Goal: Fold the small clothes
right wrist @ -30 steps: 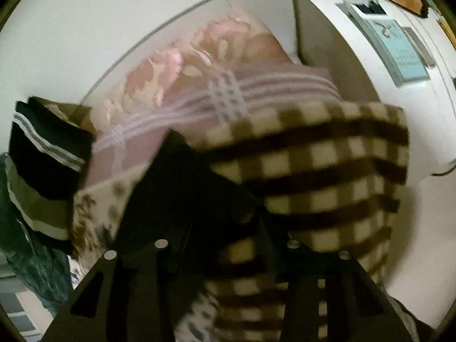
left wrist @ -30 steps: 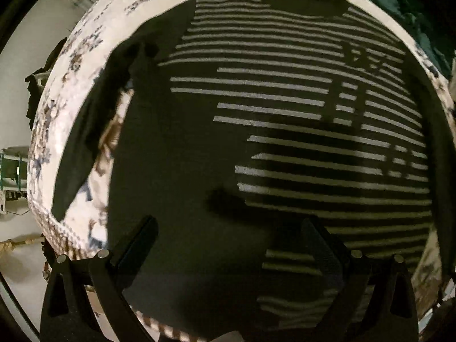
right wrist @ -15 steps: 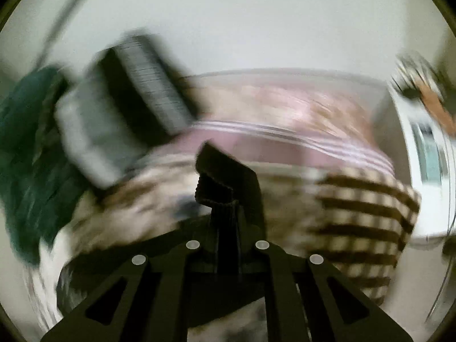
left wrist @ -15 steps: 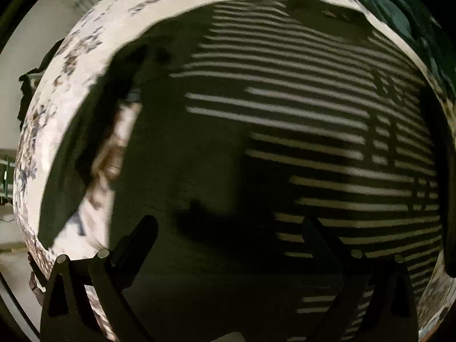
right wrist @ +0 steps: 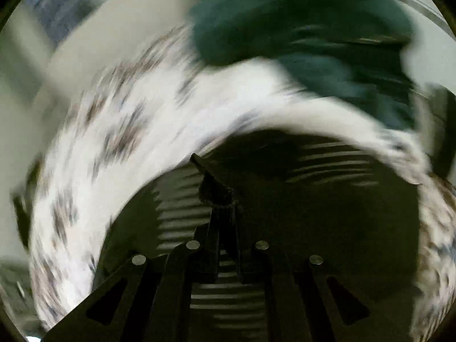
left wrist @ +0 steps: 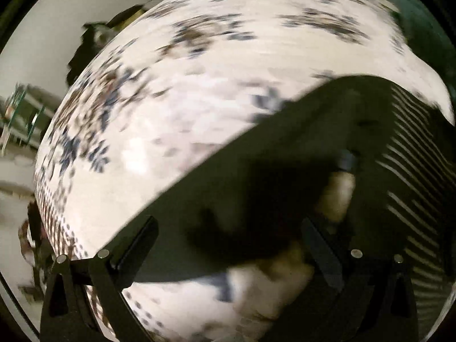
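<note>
A dark top with thin white stripes [left wrist: 410, 171] lies on a white floral bedspread [left wrist: 185, 99]. In the left wrist view its plain dark sleeve [left wrist: 256, 171] runs diagonally across the frame. My left gripper [left wrist: 228, 236] is open just above that sleeve, its fingers wide apart. In the right wrist view my right gripper [right wrist: 225, 199] is shut on a dark piece of the top [right wrist: 211, 188] and holds it over the striped body [right wrist: 327, 162]. Both views are blurred by motion.
A heap of dark green cloth [right wrist: 299, 28] lies at the far edge of the bedspread [right wrist: 128, 131]. A dark object [left wrist: 94, 45] and a green rack [left wrist: 20, 114] stand beyond the bed's left edge.
My left gripper has swung left from the striped body to the sleeve, staying open. My right gripper shut on a dark piece of the top and has swung it from the bedding pile over the top.
</note>
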`<action>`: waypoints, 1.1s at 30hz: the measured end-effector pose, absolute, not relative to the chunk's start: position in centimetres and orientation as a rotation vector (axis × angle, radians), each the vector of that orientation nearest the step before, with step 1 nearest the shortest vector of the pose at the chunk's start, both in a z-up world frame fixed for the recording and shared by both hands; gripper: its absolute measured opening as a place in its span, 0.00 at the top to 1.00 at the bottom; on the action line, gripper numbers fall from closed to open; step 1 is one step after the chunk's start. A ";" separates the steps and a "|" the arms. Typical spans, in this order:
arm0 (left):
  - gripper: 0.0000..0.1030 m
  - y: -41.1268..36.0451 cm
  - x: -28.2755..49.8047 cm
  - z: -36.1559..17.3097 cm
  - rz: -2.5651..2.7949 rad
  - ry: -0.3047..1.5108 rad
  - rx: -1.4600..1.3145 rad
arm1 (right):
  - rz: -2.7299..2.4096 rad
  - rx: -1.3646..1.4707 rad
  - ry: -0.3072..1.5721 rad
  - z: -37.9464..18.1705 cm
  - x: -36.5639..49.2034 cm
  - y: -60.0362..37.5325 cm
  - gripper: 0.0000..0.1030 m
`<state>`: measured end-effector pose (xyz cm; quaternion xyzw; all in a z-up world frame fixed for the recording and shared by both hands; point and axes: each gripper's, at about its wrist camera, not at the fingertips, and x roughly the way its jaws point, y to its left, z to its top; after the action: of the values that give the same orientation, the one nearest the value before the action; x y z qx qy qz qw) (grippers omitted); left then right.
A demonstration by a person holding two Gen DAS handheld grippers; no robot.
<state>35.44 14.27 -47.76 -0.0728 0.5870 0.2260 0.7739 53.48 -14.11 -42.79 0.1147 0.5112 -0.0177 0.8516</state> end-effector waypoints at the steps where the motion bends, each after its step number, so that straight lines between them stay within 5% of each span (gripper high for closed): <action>1: 0.00 15.3 35.2 -48.0 0.505 1.273 -0.174 | -0.014 0.185 1.105 -44.8 54.3 -10.3 0.92; 5: 0.00 19.0 33.6 -48.9 0.556 1.278 -0.233 | 0.044 -0.030 1.197 -50.7 55.5 1.2 0.92; 10: 0.00 22.4 31.2 -49.8 0.577 1.324 -0.342 | 0.077 -0.074 1.365 -55.7 54.7 2.5 0.87; 12: 0.00 23.9 28.8 -49.4 0.590 1.325 -0.432 | 0.117 0.050 1.414 -55.3 54.0 1.1 0.66; 13: 0.00 24.5 27.6 -49.3 0.598 1.324 -0.472 | 0.114 0.099 1.422 -54.8 53.3 0.1 0.40; 14: 0.00 25.1 26.3 -49.3 0.609 1.328 -0.521 | 0.101 0.133 1.423 -54.2 52.3 -1.2 0.25; 21: 0.00 28.3 17.8 -54.7 0.624 1.315 -1.189 | -0.081 0.197 1.461 -52.1 45.7 -11.6 0.22; 27: 0.00 31.3 16.4 -58.7 0.814 1.025 -1.531 | -0.228 0.278 1.497 -54.1 40.7 -20.0 0.22; 29: 0.18 31.4 16.7 -57.9 0.896 0.983 -1.494 | -0.246 0.295 1.517 -55.1 39.6 -21.2 0.22; 31: 0.69 31.3 17.7 -56.5 0.933 0.977 -1.396 | -0.247 0.291 1.518 -55.3 38.7 -22.2 0.22; 33: 0.87 30.9 18.4 -55.0 0.946 0.969 -1.299 | -0.257 0.257 1.510 -55.2 38.0 -23.0 0.22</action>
<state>18.40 30.94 -54.98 -0.5582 0.4165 0.4068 0.5912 38.03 -23.03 -55.16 0.1160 0.6814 -0.1160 0.7133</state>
